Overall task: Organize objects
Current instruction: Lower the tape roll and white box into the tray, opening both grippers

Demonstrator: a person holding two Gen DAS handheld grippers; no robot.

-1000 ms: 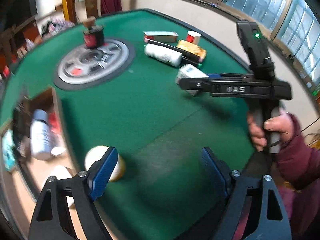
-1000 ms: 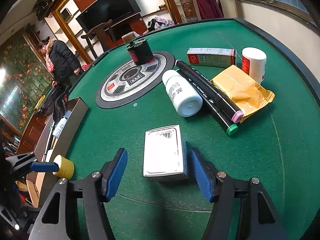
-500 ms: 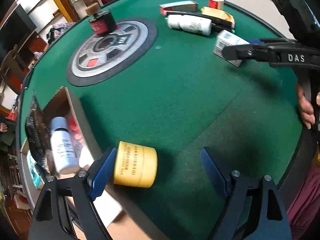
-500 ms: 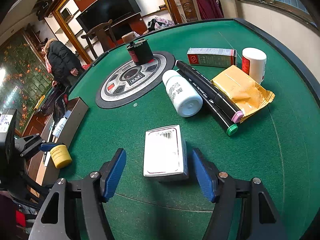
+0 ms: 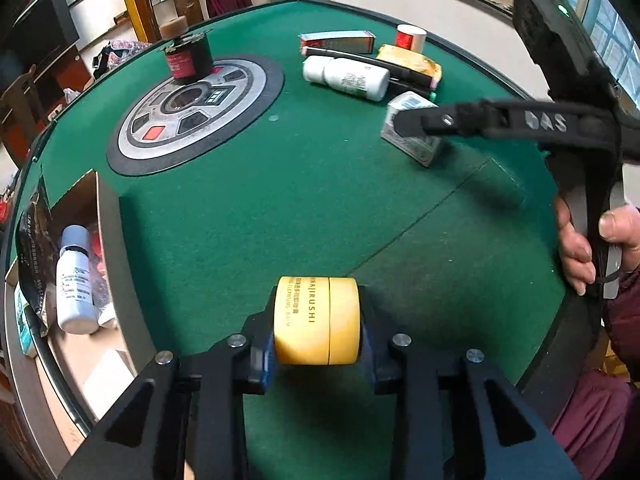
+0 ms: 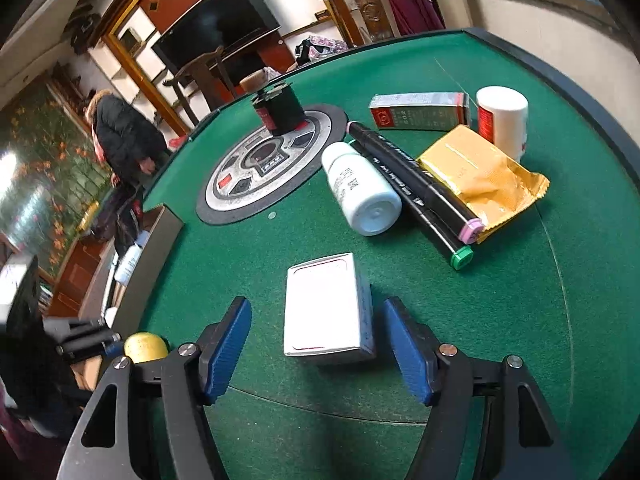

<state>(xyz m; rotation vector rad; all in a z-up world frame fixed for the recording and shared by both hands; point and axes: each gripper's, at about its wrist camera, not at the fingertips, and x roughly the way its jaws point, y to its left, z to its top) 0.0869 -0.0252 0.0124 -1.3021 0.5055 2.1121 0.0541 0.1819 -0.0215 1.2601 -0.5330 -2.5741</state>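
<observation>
My left gripper (image 5: 318, 360) is shut on a yellow round jar (image 5: 318, 320), held on its side over the green table near its front edge. The jar also shows small in the right wrist view (image 6: 145, 346). My right gripper (image 6: 316, 344) is open, its blue pads either side of a small white box (image 6: 324, 306) lying flat on the felt; it does not touch it. The box shows under the right gripper's fingers in the left wrist view (image 5: 408, 142).
A cardboard box (image 5: 102, 216) at the table's left edge holds a white bottle (image 5: 74, 280) and packets. Farther back lie a white bottle (image 6: 360, 188), two black markers (image 6: 412, 184), a gold packet (image 6: 480, 176), a red-labelled tub (image 6: 502, 118), a carton (image 6: 418, 112), and a black jar (image 6: 280, 114) on the centre disc (image 6: 268, 164).
My left gripper has closed on the yellow jar, which lay loose by its left finger before. The right gripper has stayed open around the white box.
</observation>
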